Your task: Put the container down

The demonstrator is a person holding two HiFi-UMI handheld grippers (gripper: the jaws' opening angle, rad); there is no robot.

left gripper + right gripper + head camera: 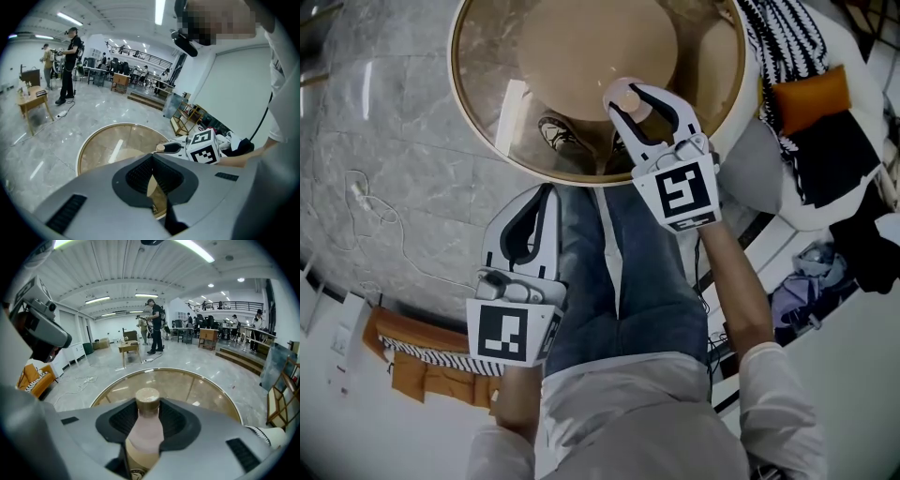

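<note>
The container is a pale pink bottle [145,427] with a tan cap and a tan label. My right gripper [147,416] is shut on its neck and holds it upright over the near rim of a round glass table [201,387]. In the head view the right gripper [642,101] hangs over the table's front edge [487,103], and the bottle cap [628,97] shows between its jaws. My left gripper [539,211] is shut and holds nothing, low over the person's left thigh, short of the table. From the left gripper view [152,180], the bottle cap [161,148] pokes out of the right gripper [176,147].
A tan round base [595,47] shows under the glass top. The person's jeans [628,272] fill the space below the table edge. A white cable [366,202] lies on the marble floor at left. Clothes and an orange cushion [811,94] pile up at right. People stand far off [154,326].
</note>
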